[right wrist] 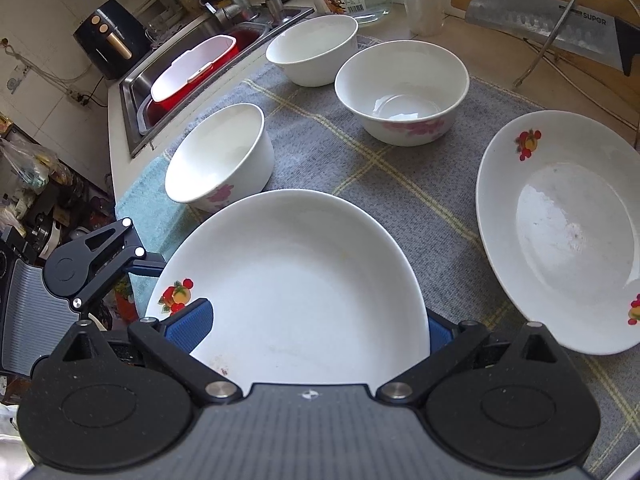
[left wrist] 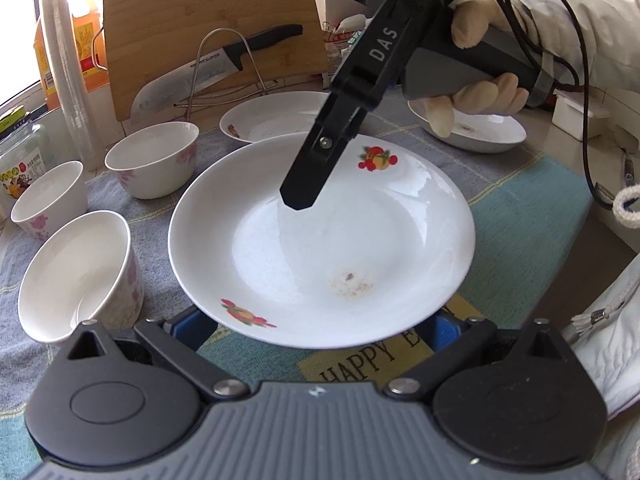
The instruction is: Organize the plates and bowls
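Note:
A white plate [left wrist: 320,248] with fruit decals lies at the middle of the grey checked cloth [left wrist: 520,216]. My left gripper [left wrist: 316,326] is open; both blue pads [left wrist: 188,326] reach under the plate's near rim, their tips hidden. My right gripper [left wrist: 304,196], held in a gloved hand, comes down from the far right. It is open and straddles the plate [right wrist: 304,280]: one pad [right wrist: 188,328] over the inside, the other behind the rim. A second decal plate [right wrist: 560,224] lies beside it. Three white bowls [right wrist: 224,156], [right wrist: 402,92], [right wrist: 314,50] stand on the cloth.
A third plate [left wrist: 480,132] sits at the far right under the gloved hand. Behind are a cutting board [left wrist: 208,32], a knife [left wrist: 200,80] on a wire rack, a stack of plastic cups [left wrist: 68,80] and a glass jar [left wrist: 24,156]. A sink [right wrist: 192,68] with a red tub borders the cloth.

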`<state>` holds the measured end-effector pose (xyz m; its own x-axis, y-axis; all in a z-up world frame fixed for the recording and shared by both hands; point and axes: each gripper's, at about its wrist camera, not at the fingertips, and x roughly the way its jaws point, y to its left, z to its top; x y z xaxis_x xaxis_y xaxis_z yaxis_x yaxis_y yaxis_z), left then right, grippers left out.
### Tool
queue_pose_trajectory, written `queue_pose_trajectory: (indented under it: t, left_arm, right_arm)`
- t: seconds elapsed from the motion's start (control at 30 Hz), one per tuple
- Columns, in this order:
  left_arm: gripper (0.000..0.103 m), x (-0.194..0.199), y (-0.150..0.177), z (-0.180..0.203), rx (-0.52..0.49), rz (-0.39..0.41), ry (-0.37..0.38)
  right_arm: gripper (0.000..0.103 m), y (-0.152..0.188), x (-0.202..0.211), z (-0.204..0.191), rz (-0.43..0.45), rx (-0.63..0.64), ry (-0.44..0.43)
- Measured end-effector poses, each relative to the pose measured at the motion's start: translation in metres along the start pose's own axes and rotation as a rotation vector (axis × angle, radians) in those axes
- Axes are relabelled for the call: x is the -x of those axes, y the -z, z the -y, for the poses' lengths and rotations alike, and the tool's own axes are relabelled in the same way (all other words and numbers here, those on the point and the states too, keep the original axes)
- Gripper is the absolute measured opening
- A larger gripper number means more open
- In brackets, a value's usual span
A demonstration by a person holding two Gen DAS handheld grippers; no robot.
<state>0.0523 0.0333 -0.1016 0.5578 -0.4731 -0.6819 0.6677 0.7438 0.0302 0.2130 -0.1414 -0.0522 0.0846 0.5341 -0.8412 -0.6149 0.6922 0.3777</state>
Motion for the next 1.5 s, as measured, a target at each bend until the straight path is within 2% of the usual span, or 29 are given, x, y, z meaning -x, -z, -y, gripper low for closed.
queue_pose_trajectory:
  t: [0.5, 1.5]
  left_arm:
    - [0.102, -0.008, -0.023, 0.026, -0.035, 0.008, 0.015]
    - [0.102, -0.047, -0.084, 0.074, -0.147, 0.021, 0.097]
  right_arm:
    - [0.103, 0.021, 0.030, 0.021, 0.044, -0.025, 0.014]
    - [0.103, 0.073, 0.099, 0.085, 0.137, -0.128, 0.078]
